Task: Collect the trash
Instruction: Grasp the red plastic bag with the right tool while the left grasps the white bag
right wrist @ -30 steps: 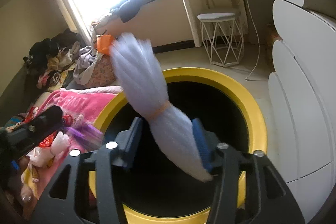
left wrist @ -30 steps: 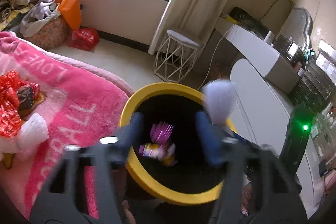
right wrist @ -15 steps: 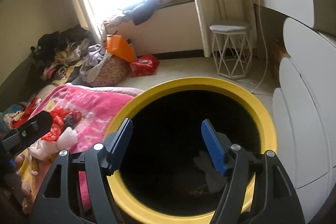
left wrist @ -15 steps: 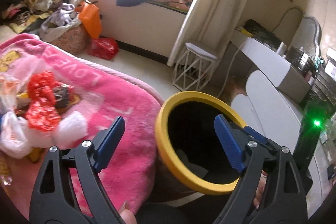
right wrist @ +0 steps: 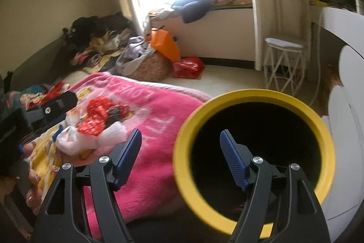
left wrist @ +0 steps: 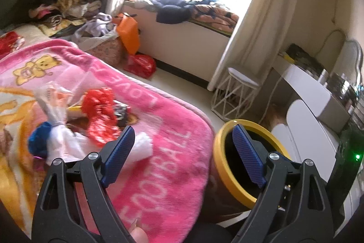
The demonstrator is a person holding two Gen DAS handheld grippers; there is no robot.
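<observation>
My left hand-held gripper [left wrist: 182, 147] stands wide open with nothing between its blue pads, pointing down over the edge of the pink blanket [left wrist: 168, 152] on the bed. My right hand-held gripper [right wrist: 179, 147] is empty too, and its jaws are opening at this moment; its right pad shows against the dark mouth of the yellow-rimmed bin [right wrist: 250, 97], its left pad over the blanket.

The bin stands on the floor just beside the bed, its rim touching or nearly touching the blanket's hanging edge (I cannot tell which). Its inside is too dark for me to make out the contents.

The trash left to collect lies in a heap on the blanket, to the left of both grippers: a crumpled red wrapper [left wrist: 100, 113], a knotted clear plastic bag [left wrist: 54, 106], a white fluffy wad [left wrist: 143, 147] nearest my left pad, and a blue scrap [left wrist: 38, 140]. In the right wrist view the same red wrapper [right wrist: 95, 115] sits beside the black body of my left gripper.

Behind, a white wire stool [left wrist: 238, 92] stands by the curtain [left wrist: 261, 22].
</observation>
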